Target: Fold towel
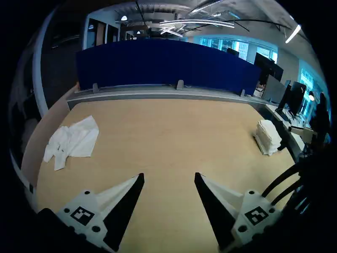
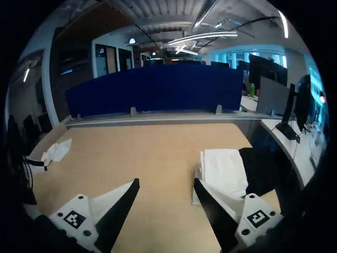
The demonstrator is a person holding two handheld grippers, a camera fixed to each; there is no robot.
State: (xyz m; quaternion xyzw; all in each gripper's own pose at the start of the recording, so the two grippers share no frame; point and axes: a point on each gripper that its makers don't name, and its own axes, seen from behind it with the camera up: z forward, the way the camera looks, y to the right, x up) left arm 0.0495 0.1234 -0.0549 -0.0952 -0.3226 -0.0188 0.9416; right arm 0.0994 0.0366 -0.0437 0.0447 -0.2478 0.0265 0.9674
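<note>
Two claws hang open over the counter [image 1: 168,126], each with its fingers spread wide and nothing between them. The loose towel [image 1: 71,141] lies crumpled near the counter's left end, about midway between the blue divider [image 1: 168,63] and the near edge. From the left claw [image 1: 169,175] it sits ahead and off to the left, well apart; from the right claw [image 2: 166,180] it is farther left again and looks much smaller (so I judge the left claw the nearer one). Its longer side seems to slant from the near edge up toward the divider, though the bunching makes that rough. A stack of folded towels [image 2: 222,168] rests toward the divider's opposite end, just beside the right claw's right finger. Folding has not begun on the loose towel; the coming move likely calls for a swing left to reach it, left claw leading.
</note>
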